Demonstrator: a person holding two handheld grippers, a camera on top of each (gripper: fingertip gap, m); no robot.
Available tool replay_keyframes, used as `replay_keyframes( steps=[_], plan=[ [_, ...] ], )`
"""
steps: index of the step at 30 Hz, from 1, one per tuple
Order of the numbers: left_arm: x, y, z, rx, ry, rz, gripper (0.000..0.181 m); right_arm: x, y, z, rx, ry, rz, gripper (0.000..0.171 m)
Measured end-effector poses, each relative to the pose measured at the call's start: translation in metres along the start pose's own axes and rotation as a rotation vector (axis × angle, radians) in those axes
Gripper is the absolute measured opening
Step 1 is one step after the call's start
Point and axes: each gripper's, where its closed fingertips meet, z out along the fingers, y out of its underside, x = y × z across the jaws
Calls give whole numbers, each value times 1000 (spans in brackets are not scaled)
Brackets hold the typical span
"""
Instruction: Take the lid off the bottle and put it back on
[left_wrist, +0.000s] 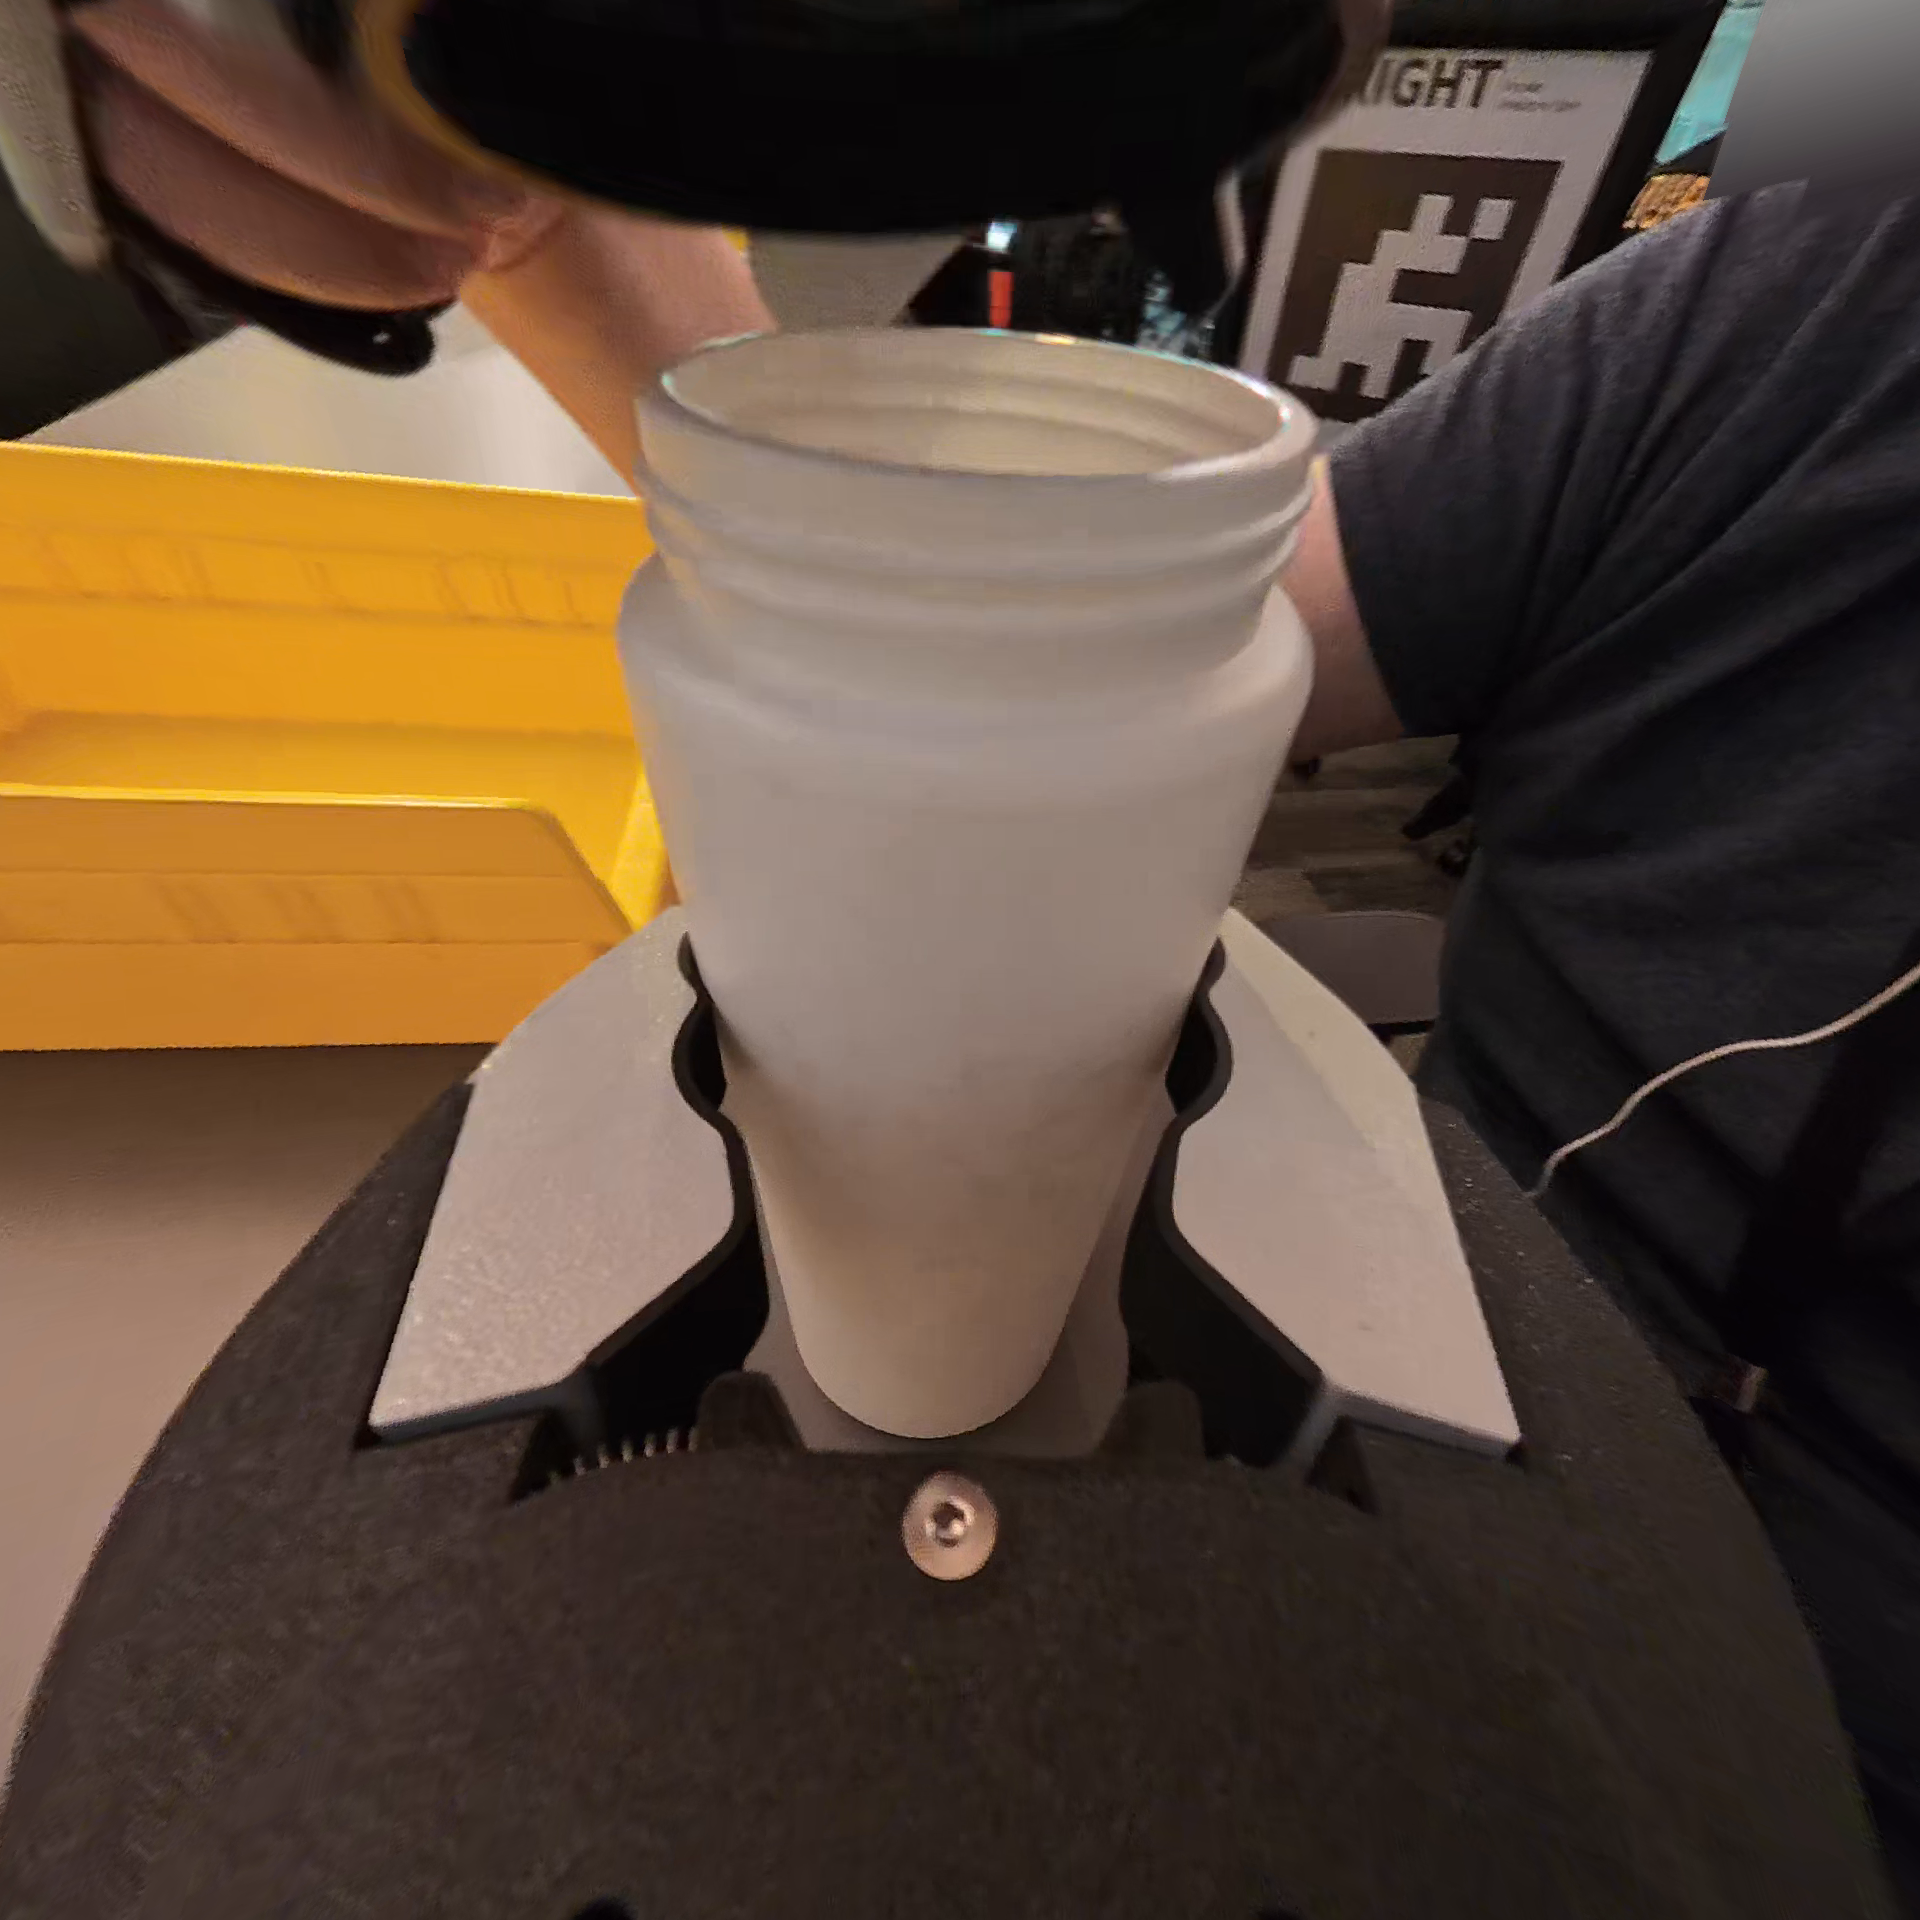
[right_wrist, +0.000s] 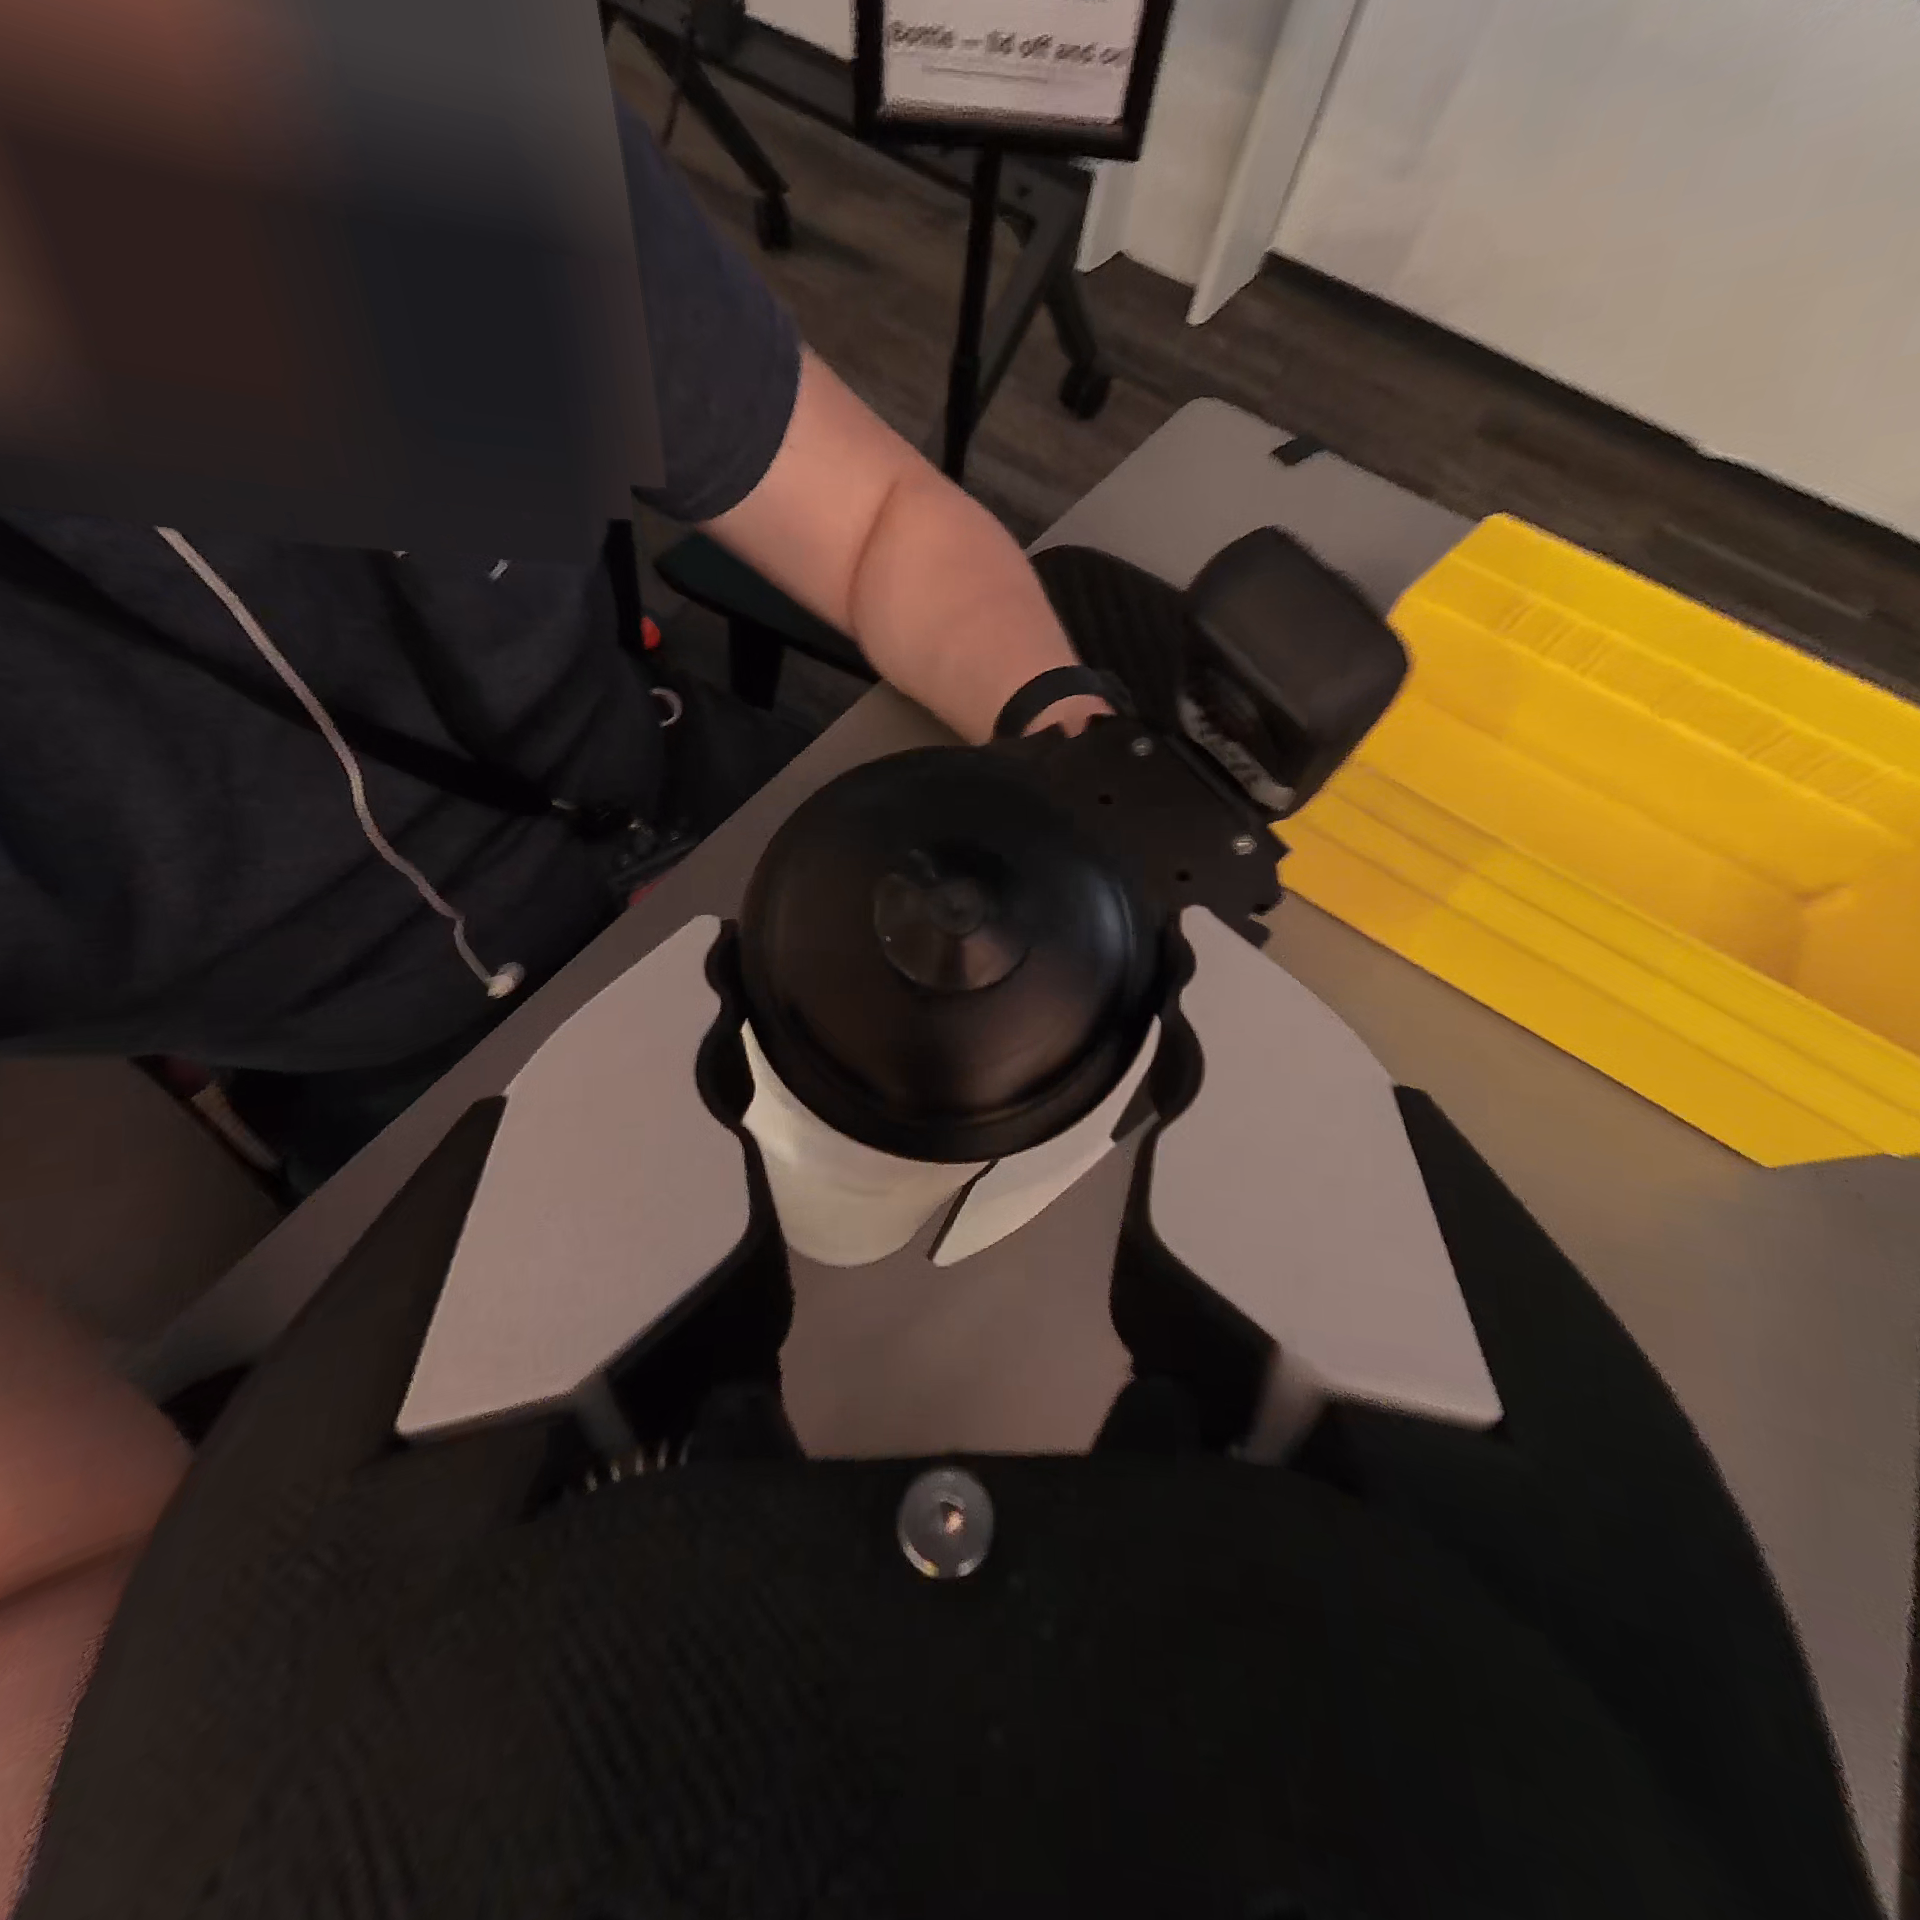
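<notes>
The black lid (right_wrist: 940, 961) is sitting between the fingers of the right gripper (right_wrist: 940, 1029), which are clamped on its round rim, and it is hanging just above the open mouth of the frosted white bottle (left_wrist: 961, 790). The lid is not touching the bottle; in the left wrist view a small gap is showing between the lid's dark underside (left_wrist: 862, 94) and the bottle's rim. The bottle is standing upright, its long axis pointing straight up at the lid, so the lid probably has to come straight down and then turn. The fingers of the left gripper (left_wrist: 951, 1023) are clamped on the bottle's lower body, holding it up off the grey worktop (right_wrist: 1621, 1247). The bottle is cloudy and see-through, wide at the top, with screw ridges around its neck, and it is looking empty. The lid is round with a small knob in the middle. A yellow bin (left_wrist: 301, 748) is sitting on the worktop nearby.
</notes>
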Motion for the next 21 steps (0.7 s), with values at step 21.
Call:
replay_keyframes(
  steps=[21],
  plan=[
    [-96, -1, -58, 124, -575, -104, 86, 58, 268, -209, -754, 941, 1017, 77]
  ],
)
